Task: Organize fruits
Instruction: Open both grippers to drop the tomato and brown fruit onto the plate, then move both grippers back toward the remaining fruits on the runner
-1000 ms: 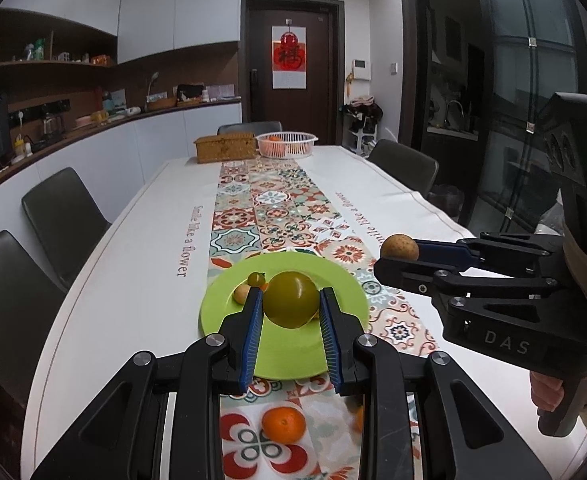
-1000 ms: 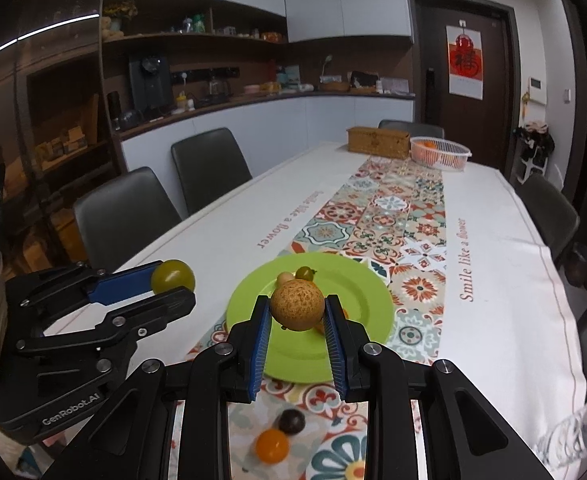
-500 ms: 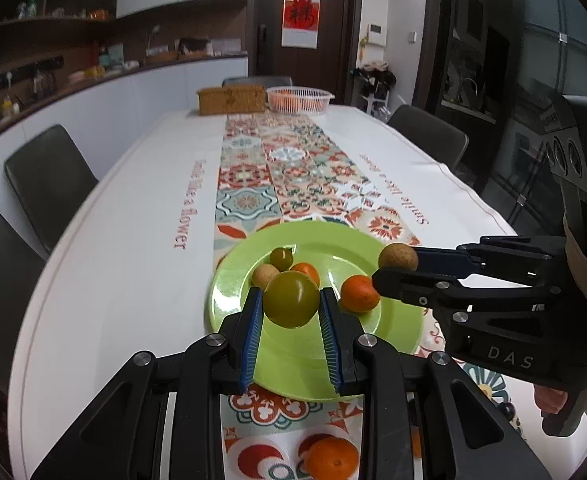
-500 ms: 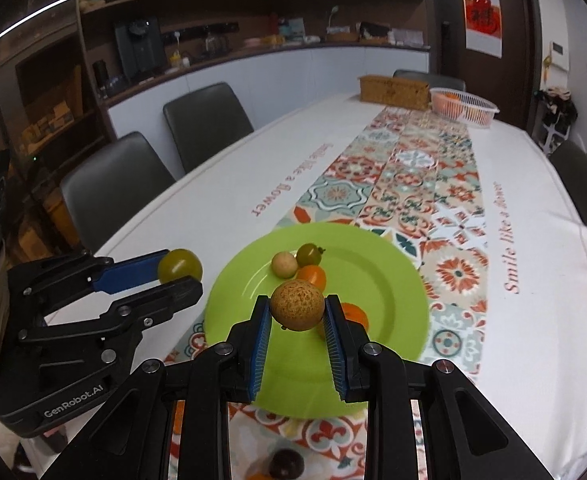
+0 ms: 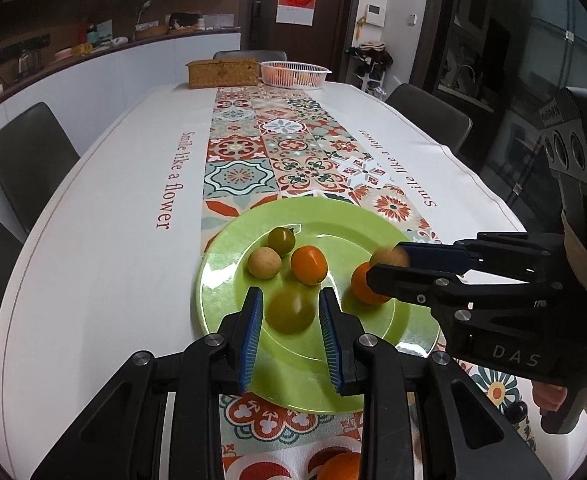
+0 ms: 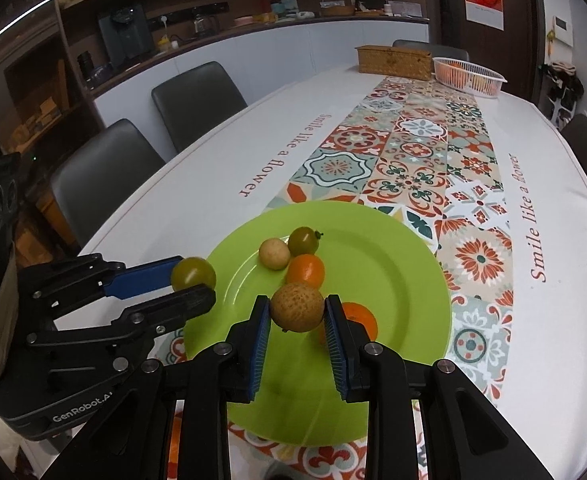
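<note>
Both sets of fingers are pinching fruit over the round lime-green plastic plate [image 6: 393,264]: left gripper [image 5: 290,322] nearly closed on a smooth olive-green tomato [image 5: 290,314], right gripper [image 6: 297,326] on a rough tan round fruit [image 6: 296,306]. Both are looking light, the tomato soft and slick, so gripping across the middle suits. Being round, neither shows a long axis.
</note>
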A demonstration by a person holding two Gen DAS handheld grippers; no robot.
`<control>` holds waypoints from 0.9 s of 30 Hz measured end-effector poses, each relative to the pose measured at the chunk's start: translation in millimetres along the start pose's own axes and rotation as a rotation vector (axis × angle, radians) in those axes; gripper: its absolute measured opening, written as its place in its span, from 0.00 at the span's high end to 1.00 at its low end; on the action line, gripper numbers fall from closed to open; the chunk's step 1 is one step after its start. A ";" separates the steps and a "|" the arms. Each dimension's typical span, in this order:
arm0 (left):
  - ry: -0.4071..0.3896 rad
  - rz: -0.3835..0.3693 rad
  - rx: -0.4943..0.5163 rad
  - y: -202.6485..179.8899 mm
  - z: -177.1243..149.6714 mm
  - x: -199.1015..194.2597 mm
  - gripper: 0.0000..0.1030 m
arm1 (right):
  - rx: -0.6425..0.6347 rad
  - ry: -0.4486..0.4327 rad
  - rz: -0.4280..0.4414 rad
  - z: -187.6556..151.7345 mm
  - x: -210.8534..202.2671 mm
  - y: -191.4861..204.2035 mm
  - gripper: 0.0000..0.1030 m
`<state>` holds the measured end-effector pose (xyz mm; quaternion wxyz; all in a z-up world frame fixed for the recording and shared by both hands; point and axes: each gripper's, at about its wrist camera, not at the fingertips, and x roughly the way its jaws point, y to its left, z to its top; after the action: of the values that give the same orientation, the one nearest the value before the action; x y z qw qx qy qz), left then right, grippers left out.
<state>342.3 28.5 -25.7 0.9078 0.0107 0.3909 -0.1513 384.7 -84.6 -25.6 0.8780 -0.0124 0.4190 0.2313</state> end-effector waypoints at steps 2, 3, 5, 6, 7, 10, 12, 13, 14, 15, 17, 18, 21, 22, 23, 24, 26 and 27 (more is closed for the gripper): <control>-0.008 0.015 0.003 -1.5 0.1 -4.3 0.69 | 0.003 -0.004 -0.007 -1.1 -2.7 -1.0 0.65; -0.015 0.021 0.002 -2.1 0.3 -7.3 0.69 | 0.004 -0.009 -0.015 -1.7 -4.8 -0.9 0.63; -0.020 0.040 0.009 -4.4 0.4 -12.8 0.67 | 0.007 -0.022 -0.018 -3.5 -11.9 -1.8 0.63; -0.024 0.051 0.011 -5.9 0.6 -15.9 0.66 | 0.010 -0.026 -0.022 -4.7 -15.7 -2.1 0.63; -0.027 0.061 0.014 -7.8 0.5 -20.4 0.65 | 0.011 -0.030 -0.031 -6.1 -20.3 -2.1 0.63; -0.036 0.072 0.018 -13.8 -1.4 -33.6 0.61 | 0.006 -0.055 -0.046 -9.8 -35.8 -1.3 0.56; -0.039 0.087 0.030 -20.1 -2.9 -42.2 0.61 | -0.002 -0.083 -0.059 -12.6 -49.2 0.6 0.53; -0.044 0.085 0.034 -24.1 -4.3 -47.9 0.61 | -0.007 -0.095 -0.064 -13.9 -55.4 1.8 0.53; -0.046 0.084 0.038 -27.4 -5.4 -52.6 0.61 | -0.013 -0.103 -0.069 -15.4 -61.6 3.2 0.53; -0.050 0.082 0.040 -29.6 -5.7 -56.2 0.61 | -0.015 -0.111 -0.071 -17.3 -67.7 4.3 0.53; -0.067 0.078 0.046 -36.2 -7.3 -67.2 0.59 | -0.017 -0.122 -0.075 -21.1 -77.9 5.8 0.53; -0.078 0.076 0.048 -39.6 -8.1 -73.3 0.57 | -0.017 -0.128 -0.076 -23.4 -83.0 6.2 0.53; -0.105 0.079 0.052 -48.9 -10.9 -89.5 0.55 | -0.011 -0.149 -0.093 -31.7 -101.4 9.1 0.45; -0.109 0.079 0.053 -51.4 -12.1 -93.1 0.53 | -0.009 -0.156 -0.098 -34.5 -106.9 9.8 0.45; -0.117 0.079 0.055 -55.8 -13.7 -99.7 0.52 | -0.010 -0.161 -0.101 -37.1 -111.6 10.7 0.45; -0.125 0.082 0.059 -59.1 -15.4 -104.7 0.48 | -0.013 -0.166 -0.105 -40.2 -116.9 12.0 0.45; -0.143 0.092 0.070 -66.4 -19.3 -114.0 0.46 | -0.014 -0.179 -0.119 -46.6 -127.6 14.1 0.45; -0.154 0.093 0.076 -70.6 -22.0 -119.3 0.45 | -0.016 -0.185 -0.123 -49.5 -132.5 14.7 0.45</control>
<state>229.4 -4.0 51.0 0.9401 0.0518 0.3132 -0.1240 270.6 -134.6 43.1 0.9254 -0.0238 0.3325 0.1803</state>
